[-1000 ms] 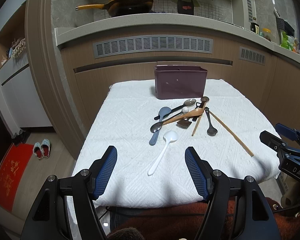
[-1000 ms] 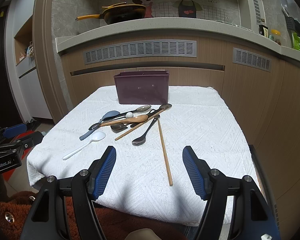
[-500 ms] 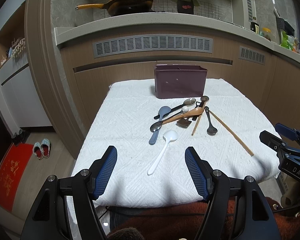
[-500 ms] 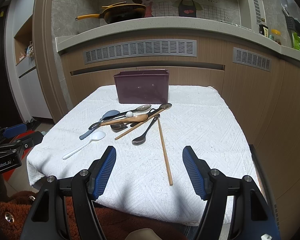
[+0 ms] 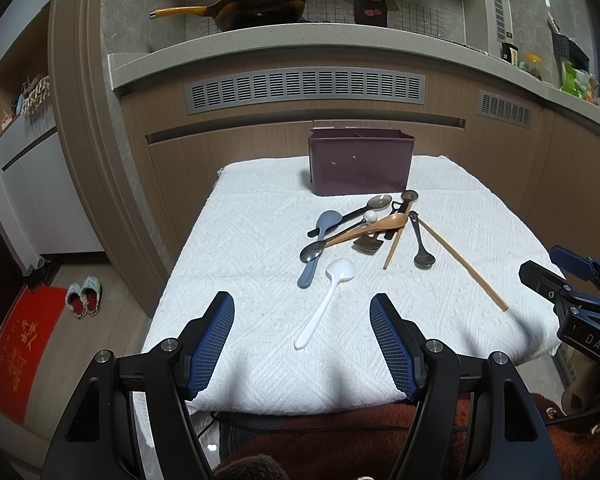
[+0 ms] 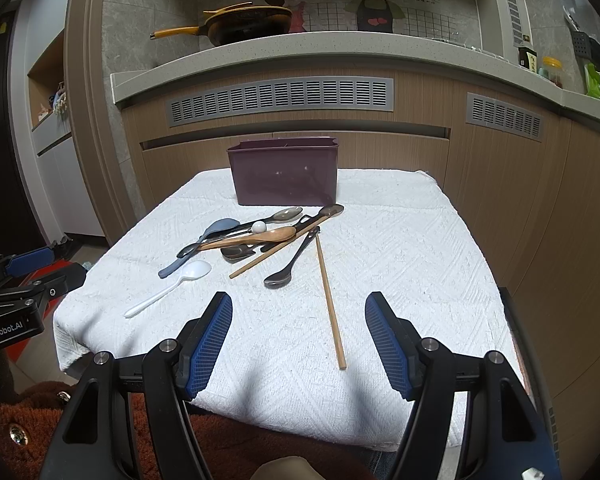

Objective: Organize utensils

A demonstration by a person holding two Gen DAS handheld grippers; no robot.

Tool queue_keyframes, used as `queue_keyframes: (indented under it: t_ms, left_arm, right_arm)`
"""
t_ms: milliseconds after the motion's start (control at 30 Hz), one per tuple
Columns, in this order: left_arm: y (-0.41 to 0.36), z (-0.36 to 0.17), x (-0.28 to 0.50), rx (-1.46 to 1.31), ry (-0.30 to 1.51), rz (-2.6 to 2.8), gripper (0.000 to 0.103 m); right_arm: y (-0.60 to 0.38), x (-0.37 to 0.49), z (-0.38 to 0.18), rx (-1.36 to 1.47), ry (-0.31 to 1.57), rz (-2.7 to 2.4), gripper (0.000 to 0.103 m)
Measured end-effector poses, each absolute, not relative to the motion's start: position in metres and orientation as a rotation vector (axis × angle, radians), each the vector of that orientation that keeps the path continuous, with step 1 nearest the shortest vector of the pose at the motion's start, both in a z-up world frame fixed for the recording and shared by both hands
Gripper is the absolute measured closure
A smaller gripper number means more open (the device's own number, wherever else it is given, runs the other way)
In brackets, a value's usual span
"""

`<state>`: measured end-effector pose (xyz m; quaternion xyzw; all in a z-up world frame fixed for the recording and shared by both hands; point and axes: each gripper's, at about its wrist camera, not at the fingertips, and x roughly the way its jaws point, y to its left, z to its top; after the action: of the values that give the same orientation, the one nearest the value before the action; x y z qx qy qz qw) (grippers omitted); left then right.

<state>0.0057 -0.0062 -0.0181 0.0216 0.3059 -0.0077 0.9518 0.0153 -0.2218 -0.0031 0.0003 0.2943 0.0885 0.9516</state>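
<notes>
Kitchen setting: wood-fronted cabinets with grey vent grilles behind a small table covered in a white textured cloth (image 5: 260, 240). Landmark is the dark purple rectangular plastic bin (image 5: 360, 164), standing at the cloth's far edge. Its inside is mostly hidden from both cameras; only a hint of an inner divider shows at the rim in the left wrist view.

Just in front of the bin lies a tangled pile of utensils: a grey-blue plastic spoon (image 5: 318, 248), a long wooden spoon (image 5: 368, 229), a steel spoon with a black handle (image 5: 352, 216), and a dark metal spoon (image 5: 422, 246). Where handles cross, which piece belongs to which is hard to make out; a small white ball-shaped end (image 5: 370, 216) sits in the heap, its owner unclear. Nearer the cameras than the pile, and apart from it, lie a white plastic spoon (image 5: 326, 300) and a single wooden chopstick (image 6: 330, 300); a second chopstick (image 6: 274, 254) leans into the pile.

Left gripper (image 5: 302, 344): blue-padded jaws spread wide, nothing between them, hovering over the near cloth edge. Right gripper (image 6: 298, 344): likewise released and empty.

Left wrist view alone shows slippers (image 5: 84, 296) on the floor beside a red mat. Each view catches the other gripper only partly, cut off at the frame edge.
</notes>
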Motion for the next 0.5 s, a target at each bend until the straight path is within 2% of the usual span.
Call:
queue_keyframes:
  t_ms: [500]
  left_arm:
    - [0.005,-0.024,0.045,-0.008,0.728,-0.135,0.032]
  right_arm:
    - [-0.214,0.032,-0.013,-0.008,0.677,0.226,0.041]
